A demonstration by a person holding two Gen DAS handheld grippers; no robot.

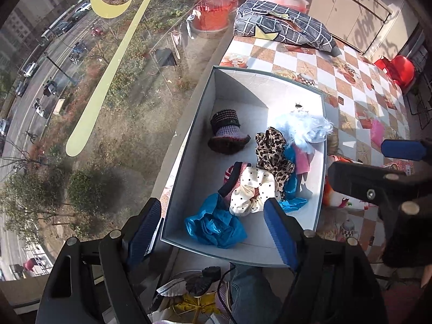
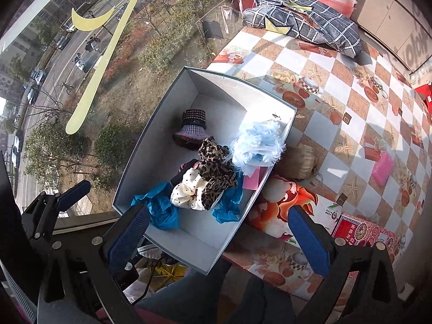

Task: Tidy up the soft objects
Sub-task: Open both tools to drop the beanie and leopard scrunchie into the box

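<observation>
An open white box stands on the checked tablecloth by the window. In it lie a knitted bootie, a leopard scrunchie, a pale-blue fluffy piece, a white dotted scrunchie, a pink cloth and crumpled blue material. My left gripper hangs open above the box's near end, holding nothing. My right gripper is wide open over the box's near right corner, also empty. In the left wrist view the right gripper sits just right of the box.
Right of the box lie an orange-red plush toy, a blond furry item, a pink object and a red carton. A checked dark pillow lies at the table's far end. The window glass borders the left.
</observation>
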